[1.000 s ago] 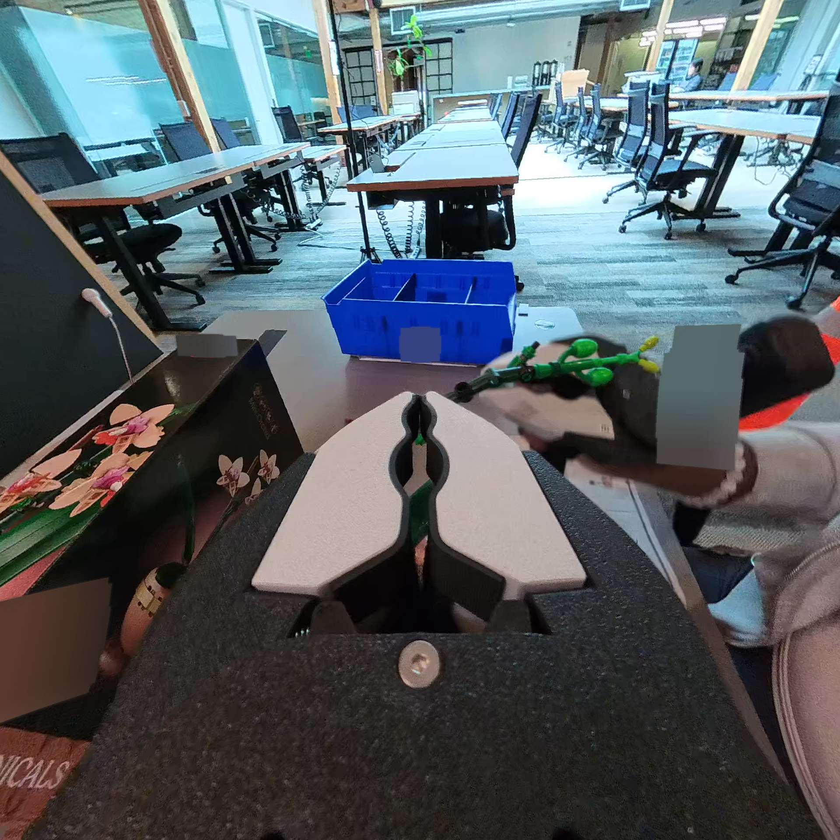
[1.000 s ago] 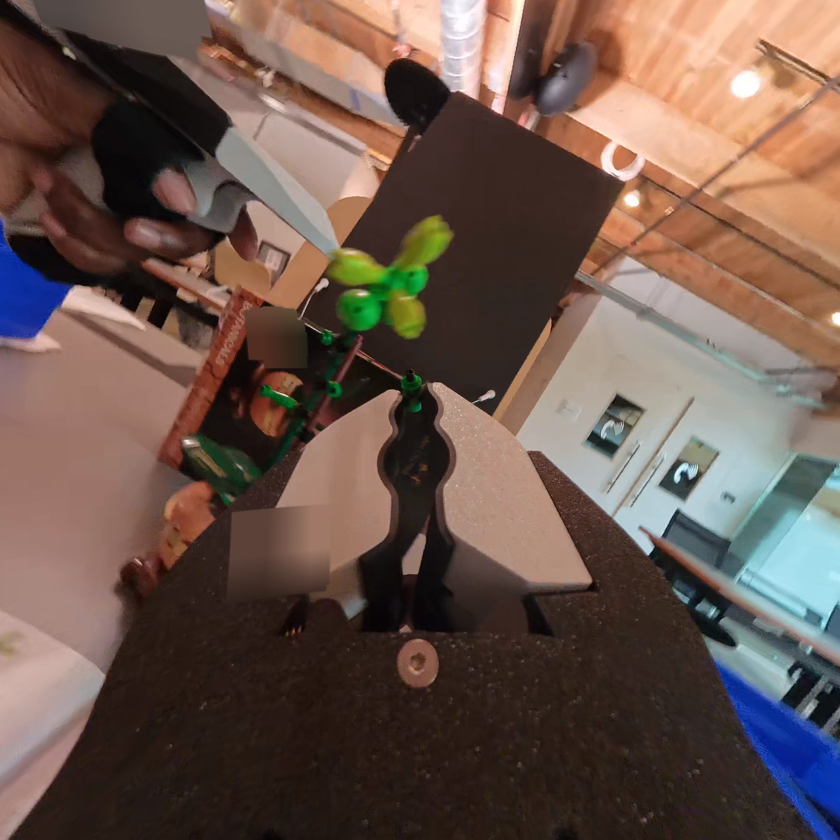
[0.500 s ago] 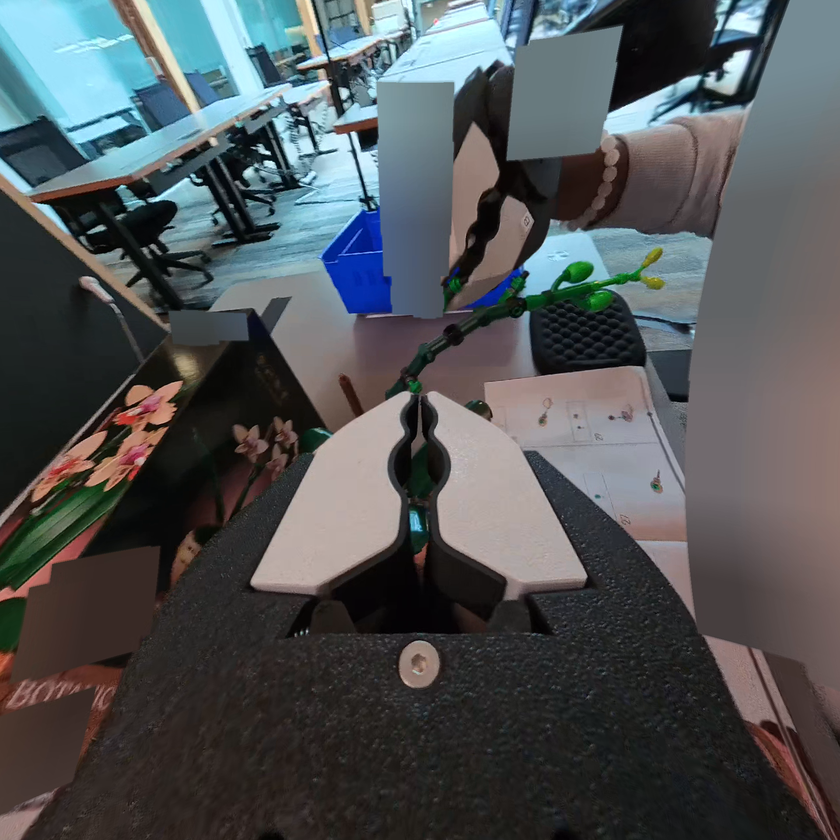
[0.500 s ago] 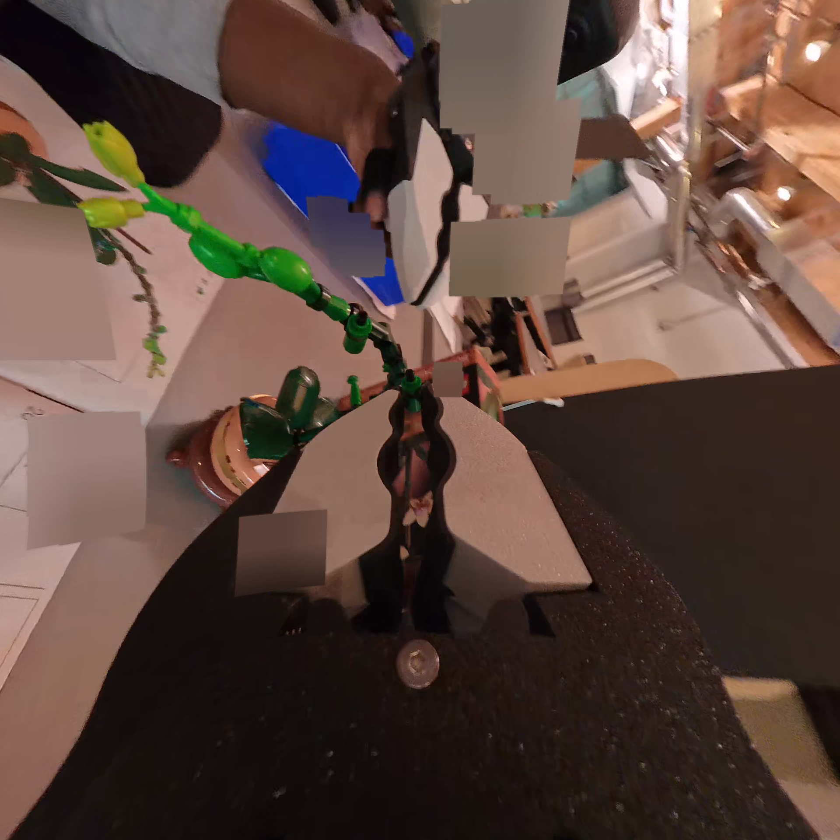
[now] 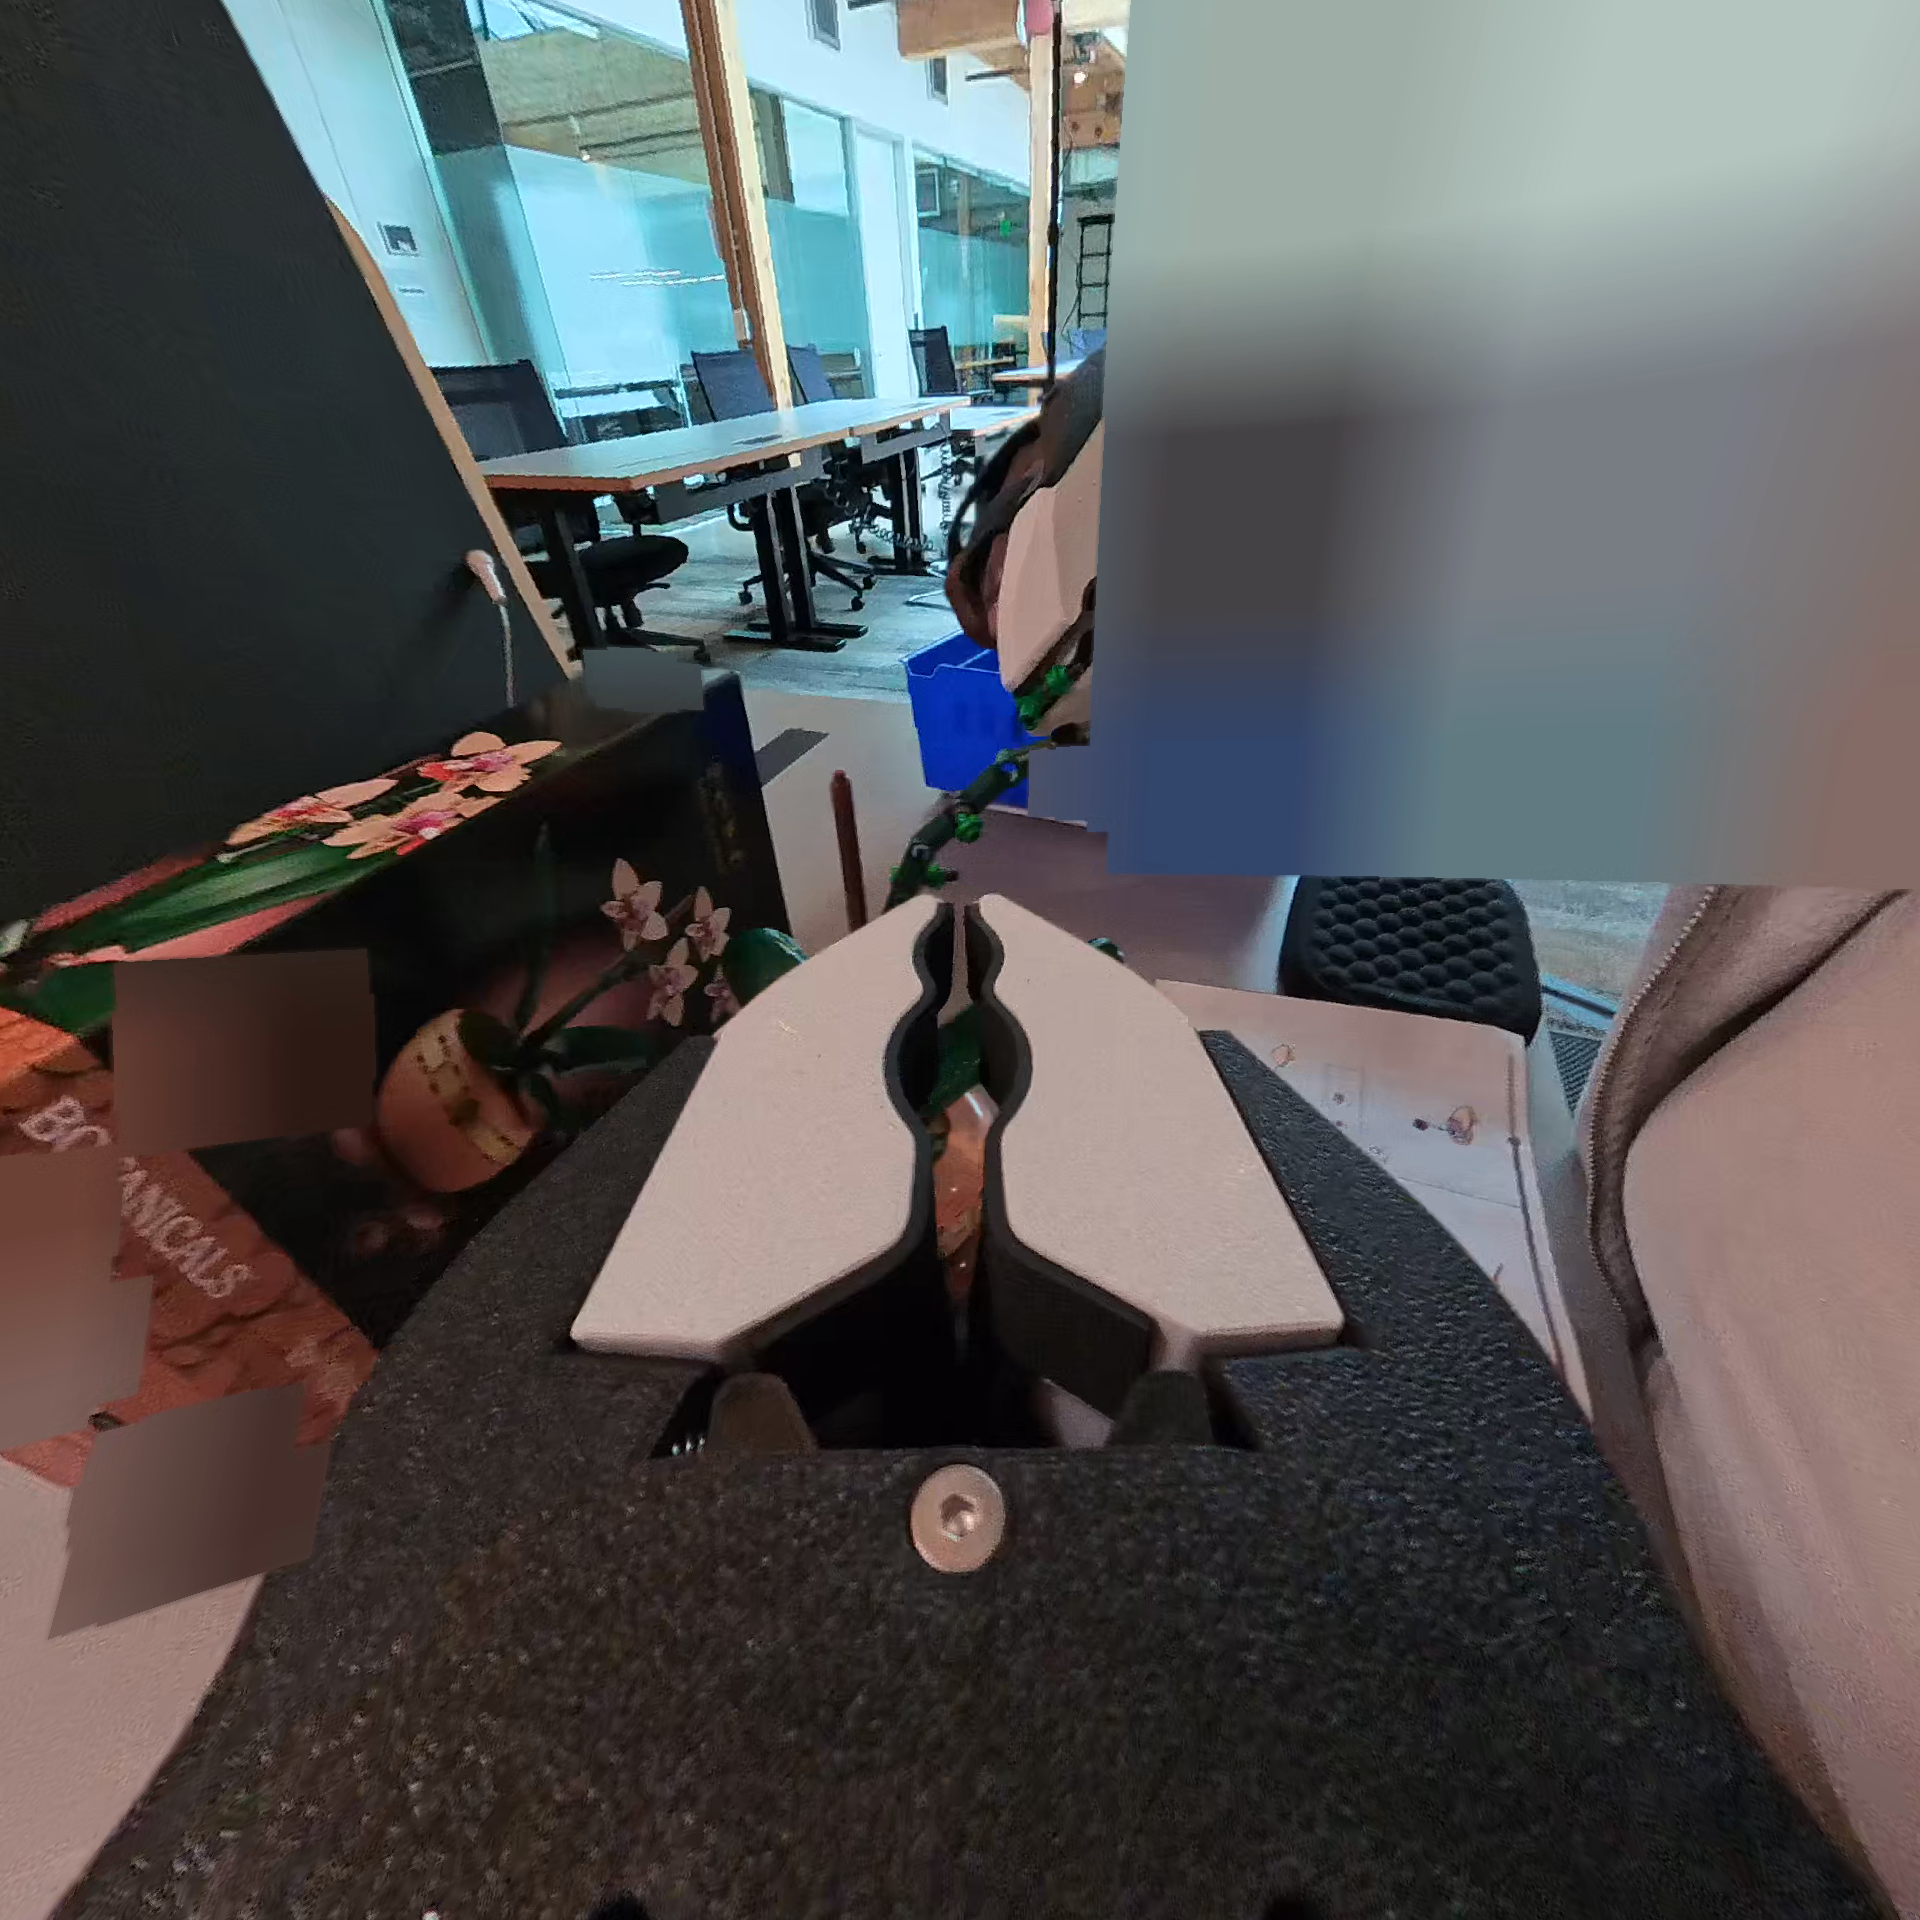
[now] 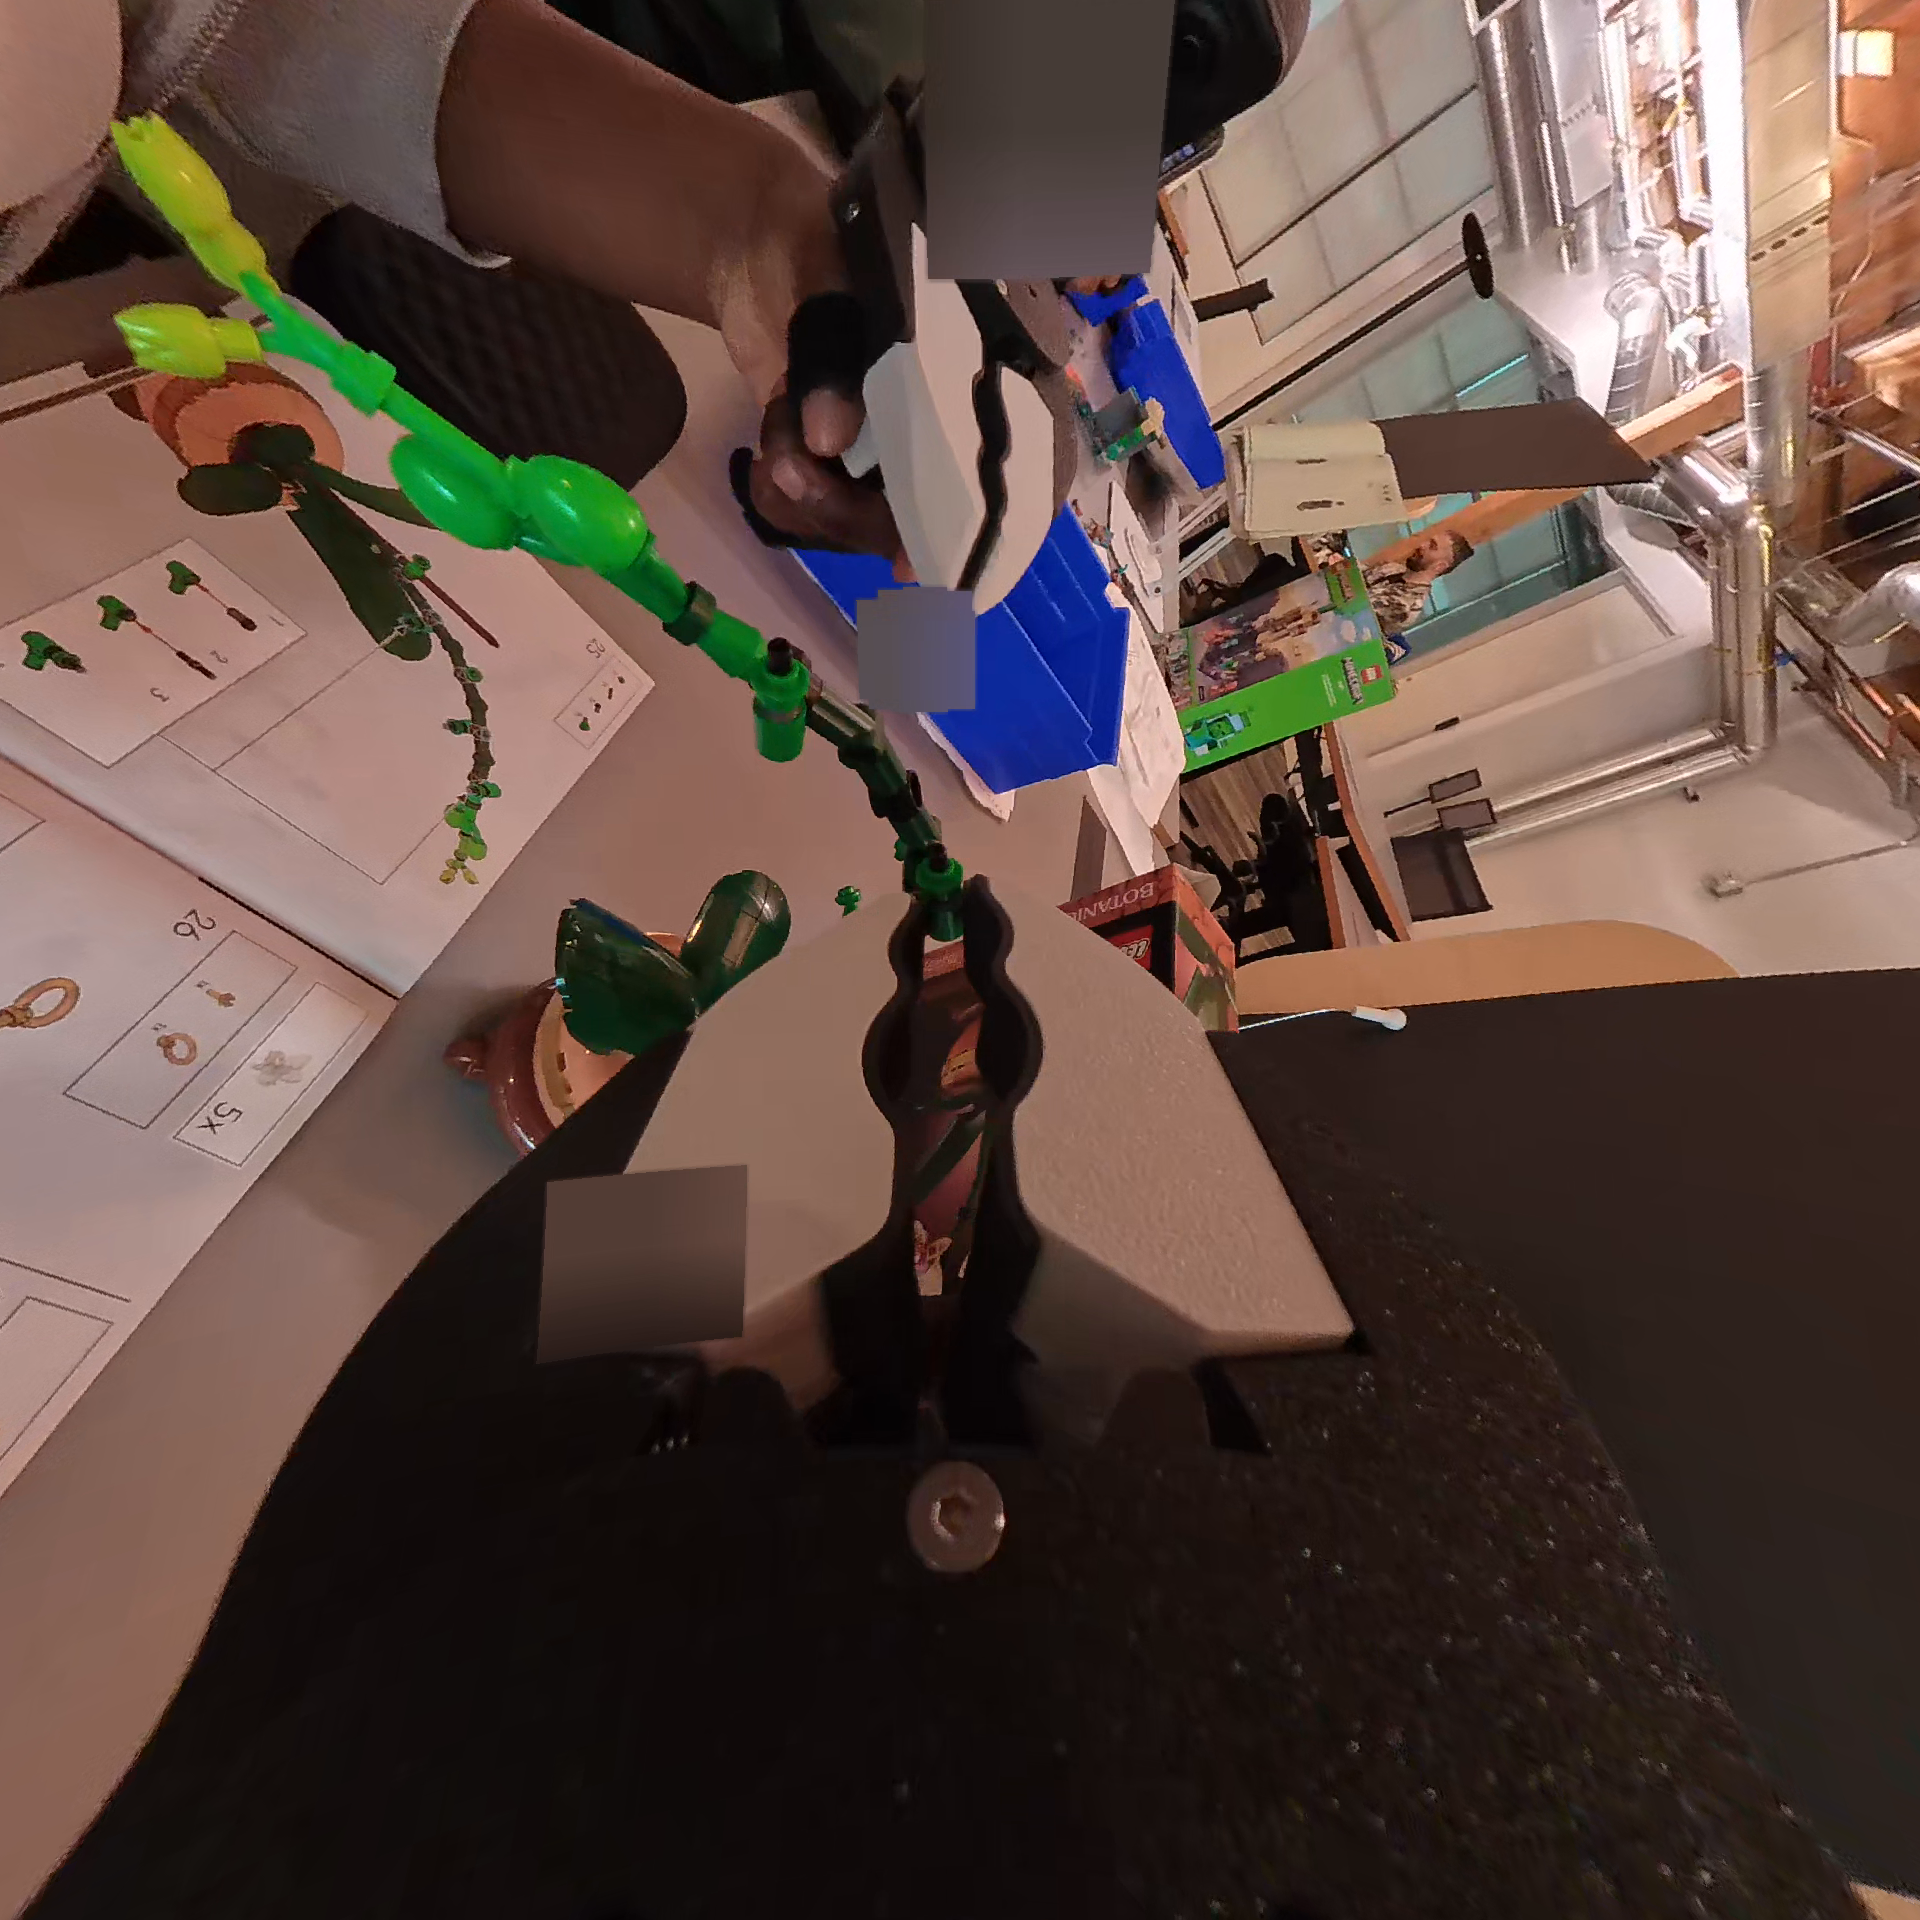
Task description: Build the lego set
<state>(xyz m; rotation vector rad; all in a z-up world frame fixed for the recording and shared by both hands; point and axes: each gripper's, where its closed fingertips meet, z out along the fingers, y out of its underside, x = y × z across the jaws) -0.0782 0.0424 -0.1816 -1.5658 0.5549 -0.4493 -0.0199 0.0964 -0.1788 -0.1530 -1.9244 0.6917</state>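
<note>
A green lego stem (image 6: 582,509) with yellow-green buds at its far end rises from my right gripper (image 6: 940,899), which is shut on the stem's dark lower end. Below it a brown lego pot (image 6: 520,1060) with dark green leaves stands on the table. My left gripper (image 5: 961,914) is shut, with nothing seen in it. The stem (image 5: 971,816) runs from my right gripper's fingers (image 5: 1039,582) down to just beyond my left fingertips. I cannot tell if it touches them. A brown rod (image 5: 847,852) stands upright beside it.
An open instruction booklet (image 6: 260,727) lies beside the pot. A blue bin (image 5: 956,717) stands farther back. The orchid-printed set box (image 5: 416,883) and a black board (image 5: 208,416) are on the left. A black padded rest (image 5: 1413,945) and a person's torso (image 5: 1766,1299) are on the right. Some 9 cm of space lies between my two pairs of fingers.
My right gripper has turned over and brought the stem down over the pot and booklet. It is now nearer my left gripper. Both grippers stay shut.
</note>
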